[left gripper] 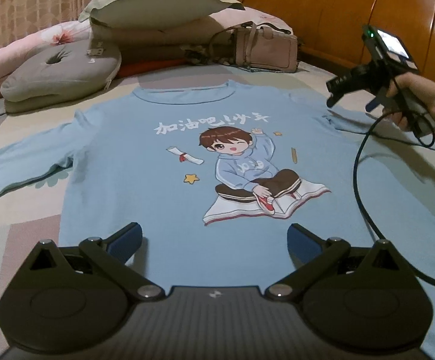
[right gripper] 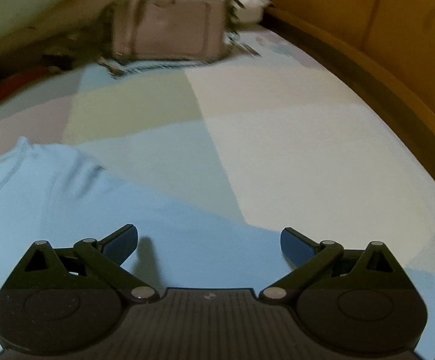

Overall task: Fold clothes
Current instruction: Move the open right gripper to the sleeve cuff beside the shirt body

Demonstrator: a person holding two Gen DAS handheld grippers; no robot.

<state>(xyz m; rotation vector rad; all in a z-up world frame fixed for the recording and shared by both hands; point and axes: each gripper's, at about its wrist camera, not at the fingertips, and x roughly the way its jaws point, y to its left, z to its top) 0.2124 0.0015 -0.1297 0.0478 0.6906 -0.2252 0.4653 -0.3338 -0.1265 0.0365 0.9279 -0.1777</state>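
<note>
A light blue long-sleeved shirt (left gripper: 163,162) lies flat and face up on the bed, a cartoon print on its chest, collar at the far end, sleeves spread to both sides. My left gripper (left gripper: 214,240) hovers open over the shirt's hem with nothing between its fingers. The right gripper (left gripper: 349,96), held by a hand, hangs above the shirt's right shoulder. In the right wrist view the right gripper (right gripper: 208,241) is open above the shirt's shoulder and sleeve (right gripper: 67,204), empty.
A beige handbag (left gripper: 262,49) stands beyond the collar, with pillows (left gripper: 157,3) and a grey cushion (left gripper: 61,75) at the back left. A wooden headboard (left gripper: 367,9) runs along the right. A black cable (left gripper: 364,186) trails across the shirt's right side. The patchwork bedsheet (right gripper: 277,138) lies bare right of the shirt.
</note>
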